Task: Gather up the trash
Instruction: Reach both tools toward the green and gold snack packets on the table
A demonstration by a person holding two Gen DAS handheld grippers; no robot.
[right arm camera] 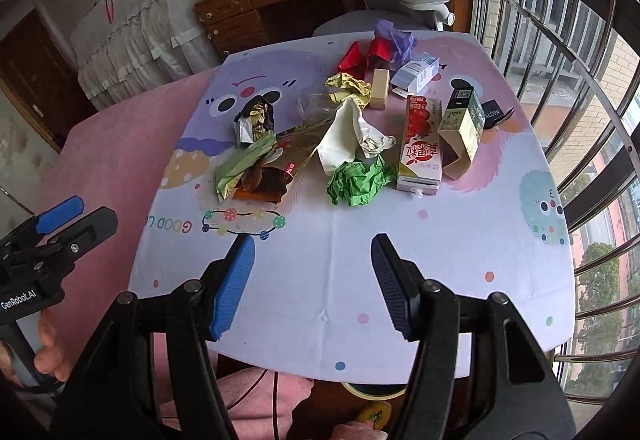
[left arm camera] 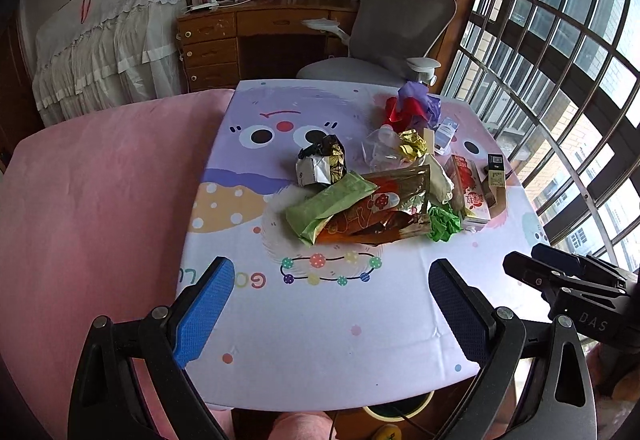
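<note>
Bedroom table, cartoon tablecloth (right arm camera: 320, 280) | trash heaped mid-table, far of both grippers | left gripper (left arm camera: 332, 304) and right gripper (right arm camera: 312, 280) spread wide, empty | advise: take nearest green crumpled paper (right arm camera: 360, 180) first, pinch its centre.

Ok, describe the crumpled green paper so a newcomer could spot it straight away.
On the cartoon-print tablecloth, find the trash pile's near edge. The crumpled green paper lies there, left of the red-and-white drink carton. It is the only bright green ball; the neighbouring green wrapper is paler and long.
</note>
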